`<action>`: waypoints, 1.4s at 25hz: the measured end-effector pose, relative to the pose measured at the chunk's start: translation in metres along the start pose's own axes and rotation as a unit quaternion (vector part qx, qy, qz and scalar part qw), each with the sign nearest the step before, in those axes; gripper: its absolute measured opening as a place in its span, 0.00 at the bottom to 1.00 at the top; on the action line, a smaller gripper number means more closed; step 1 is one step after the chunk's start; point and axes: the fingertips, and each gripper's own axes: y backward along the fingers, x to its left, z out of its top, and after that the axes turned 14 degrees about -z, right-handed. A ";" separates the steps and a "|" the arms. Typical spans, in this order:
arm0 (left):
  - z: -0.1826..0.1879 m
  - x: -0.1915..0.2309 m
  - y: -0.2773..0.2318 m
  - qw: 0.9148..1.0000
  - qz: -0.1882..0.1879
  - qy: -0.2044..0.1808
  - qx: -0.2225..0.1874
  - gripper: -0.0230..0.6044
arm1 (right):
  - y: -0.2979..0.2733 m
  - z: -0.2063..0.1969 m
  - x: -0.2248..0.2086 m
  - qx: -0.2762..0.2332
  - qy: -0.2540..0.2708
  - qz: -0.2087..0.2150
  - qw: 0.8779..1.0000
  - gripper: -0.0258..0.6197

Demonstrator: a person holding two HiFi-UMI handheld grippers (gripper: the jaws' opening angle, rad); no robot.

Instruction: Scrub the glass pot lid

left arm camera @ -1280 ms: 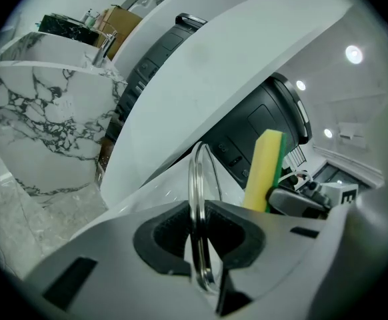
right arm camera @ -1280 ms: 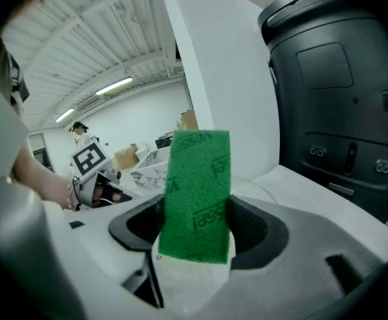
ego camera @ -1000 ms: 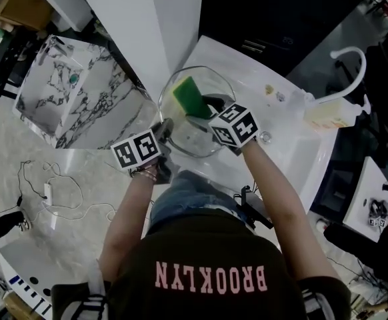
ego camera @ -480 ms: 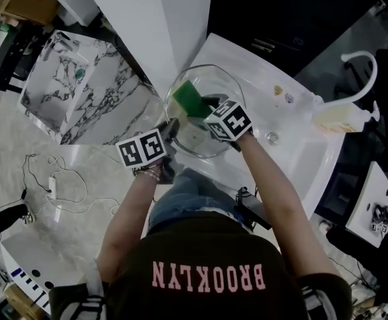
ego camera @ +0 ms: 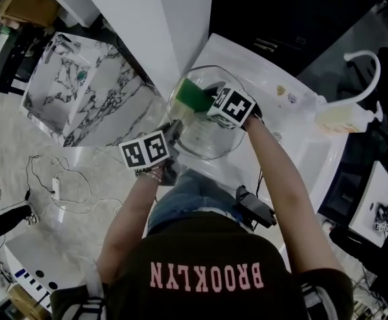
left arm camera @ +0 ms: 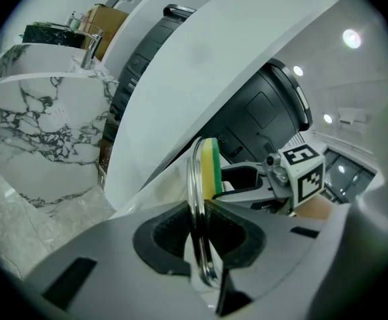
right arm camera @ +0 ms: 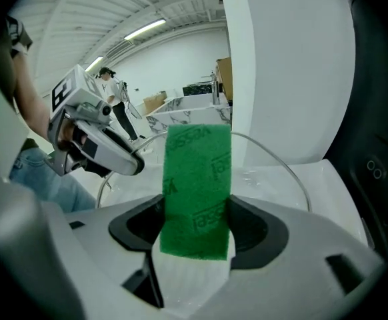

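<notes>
Glass, steel-rimmed: the round pot lid (ego camera: 211, 142) stands on edge above the white basin (ego camera: 304, 159), its rim clamped in the left gripper (left arm camera: 201, 242). The right gripper (right arm camera: 195, 229), closed on a green-and-yellow sponge (right arm camera: 195, 179), holds it against the pane. Scrubbing step; the next stroke probably needs a firm counter-hold.

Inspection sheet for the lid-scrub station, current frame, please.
Surface: white counter, bare near the person.
Job's things: glass lid held up by its rim; green sponge seems pressed against its face.
Clutter: pump bottle at the counter's far right.
Grippers: left claw shut on the lid's rim; right claw shut on the sponge.
Cables: white cable loose on the floor, left.
Surroundings: marble block beside the counter.
</notes>
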 end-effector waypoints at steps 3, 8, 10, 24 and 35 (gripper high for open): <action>0.002 0.000 -0.002 1.000 -0.002 -0.001 -0.002 0.11 | -0.003 -0.002 -0.007 0.002 -0.025 0.007 1.000 0.48; 0.005 -0.001 -0.003 1.000 -0.005 0.000 -0.006 0.11 | -0.005 -0.003 -0.019 0.006 -0.101 0.006 0.995 0.48; 0.005 -0.002 -0.003 1.000 -0.007 0.000 -0.007 0.11 | -0.005 -0.006 -0.026 0.012 -0.139 -0.004 0.990 0.48; 0.010 0.000 -0.006 1.000 -0.009 0.002 -0.016 0.11 | -0.003 -0.043 -0.066 0.036 -0.369 -0.051 0.927 0.48; 0.011 0.003 -0.005 1.000 -0.005 0.000 -0.018 0.11 | 0.008 -0.089 -0.077 0.061 -0.417 -0.079 0.903 0.48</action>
